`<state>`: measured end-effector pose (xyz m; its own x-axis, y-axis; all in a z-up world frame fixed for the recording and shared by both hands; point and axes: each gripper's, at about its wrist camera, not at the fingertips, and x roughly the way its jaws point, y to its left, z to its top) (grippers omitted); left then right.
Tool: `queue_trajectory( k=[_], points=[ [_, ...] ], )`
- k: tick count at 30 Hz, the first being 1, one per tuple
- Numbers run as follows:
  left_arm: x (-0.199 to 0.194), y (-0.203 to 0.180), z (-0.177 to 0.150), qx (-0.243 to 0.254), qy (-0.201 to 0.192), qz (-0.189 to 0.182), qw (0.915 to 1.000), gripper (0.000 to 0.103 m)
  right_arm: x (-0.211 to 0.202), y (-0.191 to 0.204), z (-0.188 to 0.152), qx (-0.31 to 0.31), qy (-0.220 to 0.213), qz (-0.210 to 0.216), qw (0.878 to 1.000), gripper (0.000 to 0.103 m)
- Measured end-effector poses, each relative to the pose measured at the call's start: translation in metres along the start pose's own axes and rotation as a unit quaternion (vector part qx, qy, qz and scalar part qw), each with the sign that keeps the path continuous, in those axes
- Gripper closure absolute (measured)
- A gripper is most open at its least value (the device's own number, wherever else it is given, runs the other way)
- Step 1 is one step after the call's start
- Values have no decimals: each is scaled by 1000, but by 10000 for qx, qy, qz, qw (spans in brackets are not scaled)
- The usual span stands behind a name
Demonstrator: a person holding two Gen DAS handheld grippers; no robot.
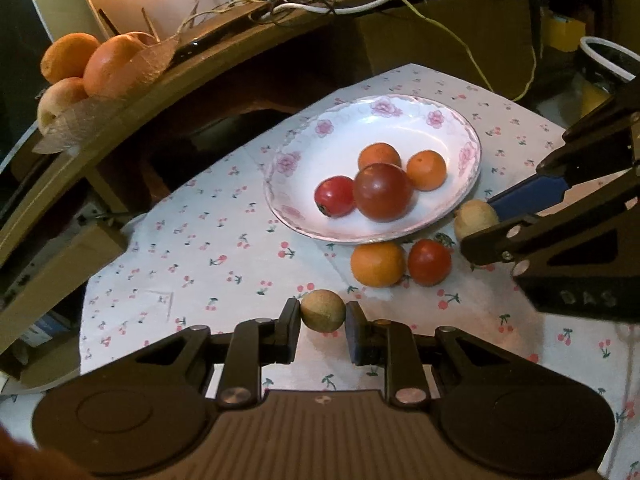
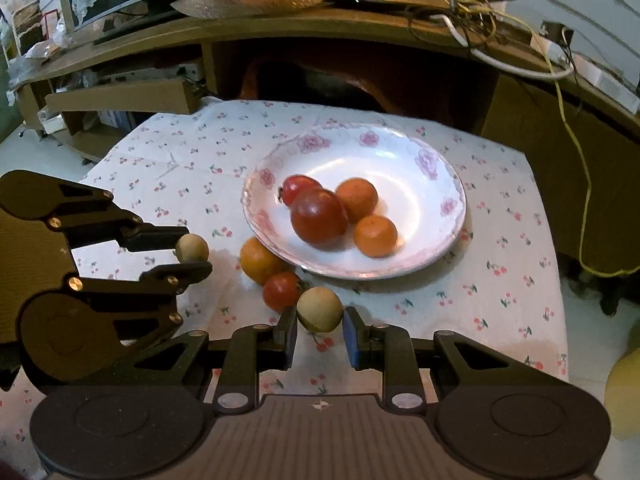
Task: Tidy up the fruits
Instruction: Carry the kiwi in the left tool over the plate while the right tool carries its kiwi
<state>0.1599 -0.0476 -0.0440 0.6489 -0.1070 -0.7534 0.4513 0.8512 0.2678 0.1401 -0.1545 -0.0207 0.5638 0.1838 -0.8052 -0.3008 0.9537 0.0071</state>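
Left tool (image 1: 322, 312) clenched on a tan round fruit (image 1: 323, 311), pads on its sides, low over the cherry-print cloth (image 1: 192, 264) on the bench. Right tool (image 2: 319, 316) clenched likewise on second tan fruit (image 2: 319, 308).

Risks:
- Round, hard-looking skin, narrow pad contact: likely to squirt out if tilted or jerked on the lift.
- Loose orange (image 2: 259, 260) and small red tomato (image 2: 281, 290) touching each other just beside plate rim (image 2: 440, 256), right by the right tool: easy to nudge and send rolling.
- Plate already holding big red fruit (image 2: 319, 218), another tomato, two small oranges: dropping from height probably knocks the pile or bounces out.
- Both tools heading for same plate: possible clash.
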Motion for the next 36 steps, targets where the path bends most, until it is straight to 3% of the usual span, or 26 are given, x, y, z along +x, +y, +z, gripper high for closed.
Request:
queue_trajectory(
  k=[17, 36],
  points=[
    [-11, 7, 13, -122, -77, 271, 9995, 73, -6, 16, 20, -77, -284, -189, 9994, 77],
    [-10, 17, 36, -461, -245, 67, 9986, 73, -10, 3, 36, 165, -496, -304, 9982, 77]
  ],
)
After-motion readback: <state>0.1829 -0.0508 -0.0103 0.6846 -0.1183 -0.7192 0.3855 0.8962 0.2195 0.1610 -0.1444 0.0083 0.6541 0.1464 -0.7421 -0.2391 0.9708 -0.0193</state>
